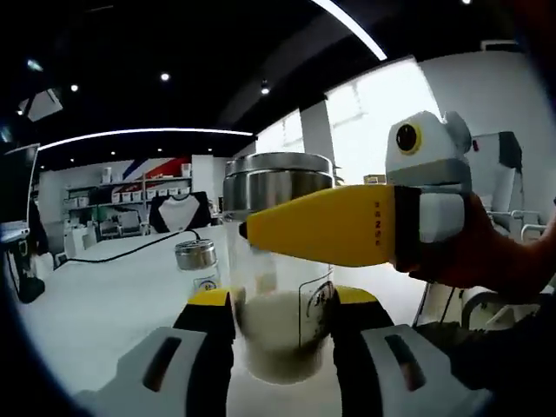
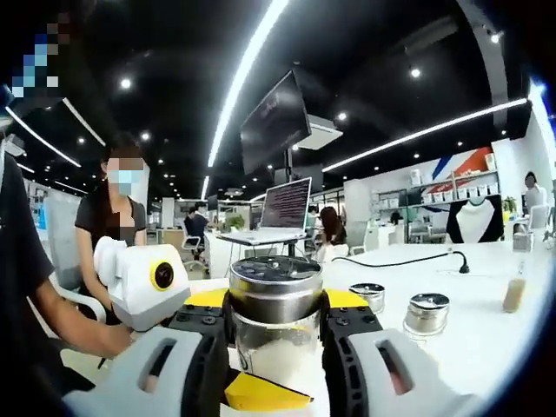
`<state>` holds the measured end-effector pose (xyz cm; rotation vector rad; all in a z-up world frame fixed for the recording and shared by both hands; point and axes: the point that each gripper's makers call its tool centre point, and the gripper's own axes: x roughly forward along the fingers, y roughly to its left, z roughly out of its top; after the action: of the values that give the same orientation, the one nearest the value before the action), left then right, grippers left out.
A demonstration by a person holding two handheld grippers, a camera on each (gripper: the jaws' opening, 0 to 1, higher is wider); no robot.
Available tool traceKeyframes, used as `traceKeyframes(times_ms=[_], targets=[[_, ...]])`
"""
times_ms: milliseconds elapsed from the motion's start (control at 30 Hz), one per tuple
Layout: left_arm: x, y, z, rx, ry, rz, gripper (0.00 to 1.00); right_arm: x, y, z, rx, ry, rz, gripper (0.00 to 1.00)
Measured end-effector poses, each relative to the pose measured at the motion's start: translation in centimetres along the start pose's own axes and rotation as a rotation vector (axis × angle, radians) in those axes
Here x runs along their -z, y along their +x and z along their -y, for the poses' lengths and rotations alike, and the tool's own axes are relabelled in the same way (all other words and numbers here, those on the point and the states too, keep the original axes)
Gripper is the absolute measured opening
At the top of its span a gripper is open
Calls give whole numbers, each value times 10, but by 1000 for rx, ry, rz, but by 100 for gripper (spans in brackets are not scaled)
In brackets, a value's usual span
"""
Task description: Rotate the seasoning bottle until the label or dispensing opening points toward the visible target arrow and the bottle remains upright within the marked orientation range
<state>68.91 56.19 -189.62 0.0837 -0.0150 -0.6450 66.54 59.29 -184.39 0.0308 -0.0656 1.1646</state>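
Seasoning bottle upright on white table, office.

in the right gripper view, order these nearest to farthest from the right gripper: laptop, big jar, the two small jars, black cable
1. Big jar, between the jaws of the right gripper.
2. Two small jars, just right; too close together to rank.
3. Black cable, farther right on the table.
4. Laptop, behind.

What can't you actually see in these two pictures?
- The target arrow: I cannot find it; in the left gripper view the bottle and both grippers cover the table there.
- The bottle's label: in the left gripper view the right gripper crosses it; the print is too small.
- The bottle's base: in the right gripper view, behind the left gripper.
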Motion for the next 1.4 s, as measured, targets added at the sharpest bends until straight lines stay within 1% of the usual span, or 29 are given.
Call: traceKeyframes(times_ms=[67, 100, 167, 233, 300, 367, 433, 467, 533, 600, 667, 800, 900, 967, 1100, 1200, 1267, 1400], targets=[[1, 2, 6, 64, -24, 7, 45, 0, -2, 2, 6, -13, -11, 37], [-1, 1, 8, 102, -85, 16, 44, 0, -3, 6, 2, 4, -14, 37], [-4, -1, 6, 112, -98, 39, 45, -2, -6, 9, -12, 31, -1, 37], [-6, 0, 3, 93, -70, 46, 51, -6, -12, 14, -11, 44, 12, 37], [-5, -1, 2, 99, -45, 35, 56, -10, -16, 16, -22, 39, 21, 37], [-6, -2, 2, 112, -37, 32, 59, -13, -22, 19, -38, 38, 21, 37], [-6, -2, 3, 115, -33, 30, 62, -14, -28, 23, -46, 29, 13, 37], [-5, -2, 2, 119, -17, 27, 63, -14, -30, 25, -47, 22, 10, 37], [-3, -2, 0, 106, 11, 13, 67, -15, -37, 31, -50, 0, 2, 37], [-2, -2, -2, 102, 18, 12, 70, -15, -44, 38, -60, -4, -8, 37], [-2, -3, -5, 96, 11, 10, 73, -15, -50, 47, -69, -3, -17, 37], [-3, -5, -11, 86, -37, 15, 79, -15, -62, 65, -72, -2, -26, 37], [-3, -6, -16, 78, -60, 14, 83, -17, -71, 84, -65, 22, -25, 37], [-2, -6, -17, 72, -64, 13, 86, -16, -75, 94, -49, 28, -27, 37], [-4, -7, -22, 44, -48, 19, 92, -11, -81, 111, -25, 13, -46, 37], [-3, -6, -20, 55, -49, 4, 95, -6, -82, 120, -36, -5, -58, 37], [-1, -6, -20, 53, -49, -8, 99, -3, -82, 128, -43, 2, -58, 37], [2, -6, -21, 53, -42, -27, 100, 2, -83, 140, -61, 14, -54, 37]])
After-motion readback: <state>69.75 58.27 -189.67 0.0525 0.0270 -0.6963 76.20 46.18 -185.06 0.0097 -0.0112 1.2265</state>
